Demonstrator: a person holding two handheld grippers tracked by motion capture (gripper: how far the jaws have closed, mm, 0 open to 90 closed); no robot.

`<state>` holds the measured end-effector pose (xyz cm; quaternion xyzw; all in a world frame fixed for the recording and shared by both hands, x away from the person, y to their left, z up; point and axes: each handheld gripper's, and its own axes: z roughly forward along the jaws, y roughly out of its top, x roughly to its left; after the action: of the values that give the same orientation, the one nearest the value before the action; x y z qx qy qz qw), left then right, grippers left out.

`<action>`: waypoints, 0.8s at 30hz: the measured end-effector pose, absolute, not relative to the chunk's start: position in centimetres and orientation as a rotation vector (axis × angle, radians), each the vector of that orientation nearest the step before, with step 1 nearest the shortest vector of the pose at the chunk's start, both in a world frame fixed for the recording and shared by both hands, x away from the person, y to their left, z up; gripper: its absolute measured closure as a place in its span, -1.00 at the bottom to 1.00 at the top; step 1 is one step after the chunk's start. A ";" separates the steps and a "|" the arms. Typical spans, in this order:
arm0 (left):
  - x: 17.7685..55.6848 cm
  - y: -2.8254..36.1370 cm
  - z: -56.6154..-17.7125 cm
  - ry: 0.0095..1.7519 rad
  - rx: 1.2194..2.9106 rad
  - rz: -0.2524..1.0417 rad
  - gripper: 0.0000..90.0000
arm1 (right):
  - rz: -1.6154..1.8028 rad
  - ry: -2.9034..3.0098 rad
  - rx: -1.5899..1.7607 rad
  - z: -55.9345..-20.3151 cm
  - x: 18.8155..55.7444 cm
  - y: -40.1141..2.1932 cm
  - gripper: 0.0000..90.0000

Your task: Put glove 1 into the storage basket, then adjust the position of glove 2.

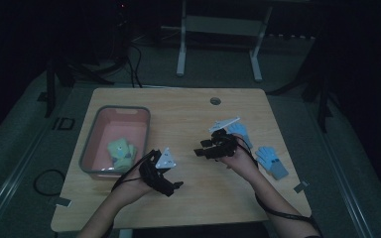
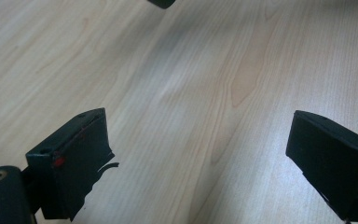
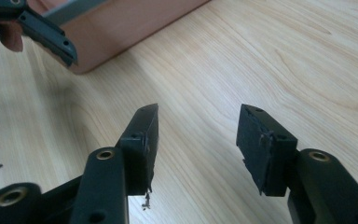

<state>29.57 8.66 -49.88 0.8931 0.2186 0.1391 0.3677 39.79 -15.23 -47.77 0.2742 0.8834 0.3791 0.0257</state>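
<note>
**Pale wood table, both grippers empty above it**

Pale wood makes up the table, seen from the high view in dim light. A pink bin with a grey rim sits at its left side, long axis running away from the person, and a green glove lies bunched inside it toward the near end; which way the fingers point cannot be told.

Two blue gloves lie on the right side of the table. One blue glove lies flat near the right edge, its fingers pointing up-left and away from the person, its grey cuff toward the near right corner. The other blue glove is partly hidden just beyond the right gripper, so its direction is unclear.

The left gripper hovers over bare wood just right of the bin, jaws spread wide with nothing between them. The right gripper is held near the table's middle, aimed leftward toward the bin, jaws likewise parted and empty. In the right gripper view, the bin's pink wall and part of the left gripper lie ahead.
</note>
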 end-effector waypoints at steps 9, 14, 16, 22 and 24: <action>28.8 7.7 -52.2 0.552 2.319 0.354 -0.86 | 1.137 2.717 0.850 -49.0 38.7 -18.7 0.06; 28.4 7.7 -53.3 0.570 2.298 0.368 -0.86 | 1.121 2.713 0.831 -49.5 37.9 -20.4 0.06; 28.3 7.8 -53.7 0.583 2.283 0.374 -0.86 | 1.110 2.707 0.819 -49.6 37.6 -21.2 0.06; 28.0 8.0 -54.7 0.604 2.280 0.363 -0.85 | 1.067 2.690 0.844 -49.9 37.1 -23.2 0.09; 28.0 7.8 -55.1 0.613 2.281 0.350 -0.85 | 1.070 2.682 0.873 -50.0 37.3 -24.0 0.10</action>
<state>28.01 7.82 -55.07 0.8882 0.2387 0.1365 0.3680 37.27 -23.99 -50.01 0.2890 0.8873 0.3541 0.0626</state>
